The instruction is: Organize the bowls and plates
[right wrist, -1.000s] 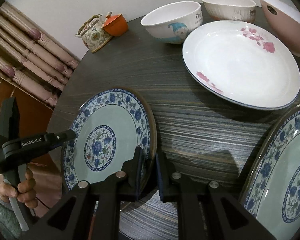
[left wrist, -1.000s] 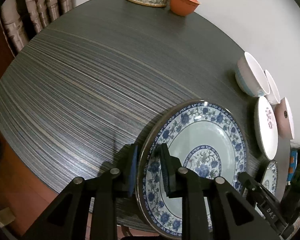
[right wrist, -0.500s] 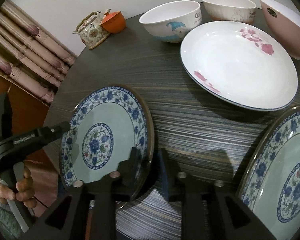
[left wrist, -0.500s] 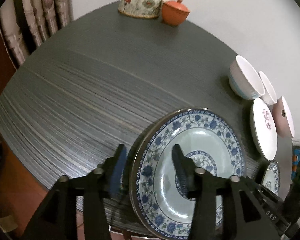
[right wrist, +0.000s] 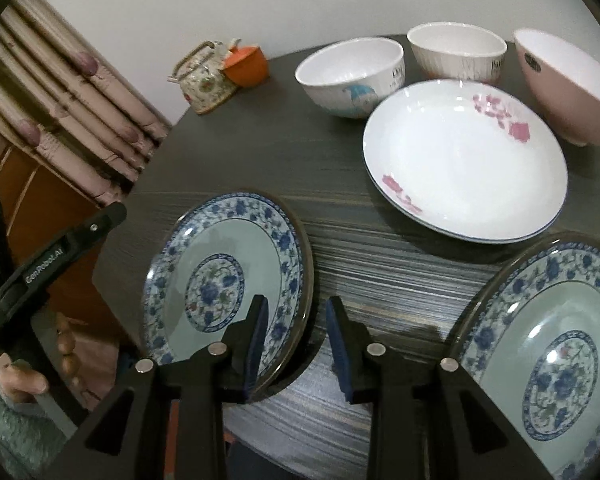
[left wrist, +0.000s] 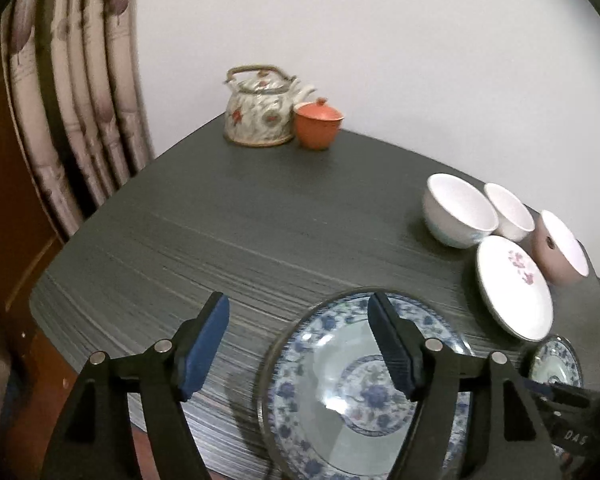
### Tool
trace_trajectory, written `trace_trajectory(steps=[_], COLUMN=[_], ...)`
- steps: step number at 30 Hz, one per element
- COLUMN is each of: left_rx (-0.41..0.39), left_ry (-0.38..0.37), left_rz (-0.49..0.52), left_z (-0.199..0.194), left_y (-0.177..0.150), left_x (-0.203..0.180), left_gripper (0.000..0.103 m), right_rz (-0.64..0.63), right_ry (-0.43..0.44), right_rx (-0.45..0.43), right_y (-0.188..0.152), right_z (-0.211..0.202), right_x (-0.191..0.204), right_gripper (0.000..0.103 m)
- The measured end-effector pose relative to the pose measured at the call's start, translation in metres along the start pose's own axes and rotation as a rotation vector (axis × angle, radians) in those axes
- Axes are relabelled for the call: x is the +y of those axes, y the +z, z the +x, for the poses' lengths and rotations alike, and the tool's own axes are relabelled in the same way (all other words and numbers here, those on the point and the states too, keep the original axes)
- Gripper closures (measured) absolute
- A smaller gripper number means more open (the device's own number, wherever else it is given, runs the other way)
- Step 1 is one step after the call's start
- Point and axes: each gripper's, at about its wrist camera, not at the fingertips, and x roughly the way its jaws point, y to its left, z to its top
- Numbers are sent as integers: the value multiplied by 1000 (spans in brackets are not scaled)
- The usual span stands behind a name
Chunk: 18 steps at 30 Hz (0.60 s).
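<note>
a: where are the tools?
b: left tool (left wrist: pixel 296 340) is spread wide and holds nothing; right tool (right wrist: pixel 296 340) gapes too, straddling the rim of the round blue-and-white floral porcelain plate (right wrist: pixel 216 276) at the near edge of the dark streaked counter (right wrist: pixel 380 256).
a: beyond?
b: a white pink-flowered plate (right wrist: pixel 460 164), then three bowls.

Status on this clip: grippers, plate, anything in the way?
Left gripper open. Right gripper open, jaws straddling blue plate rim. Plate on table. Nothing in the way.
</note>
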Motion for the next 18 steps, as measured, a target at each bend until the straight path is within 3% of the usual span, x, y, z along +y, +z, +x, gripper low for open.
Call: trace_trajectory(steps=[5, 9, 18], left_rx=[-18, -32, 53], left_ry=[-96, -110, -168], left_rz=[93, 153, 115], left_z=[-12, -21, -29], left_y=[-8, -15, -32], left_x=[-21, -45, -76], left_gripper=[34, 30, 30], right_rz=[-23, -46, -62], right_ry=[24, 23, 2], right_rx=[-16, -21, -37], right_y=[-5, -9, -28], right_z=[-25, -46, -98], right_x=[-7, -17, -59], right_gripper=[72, 72, 72])
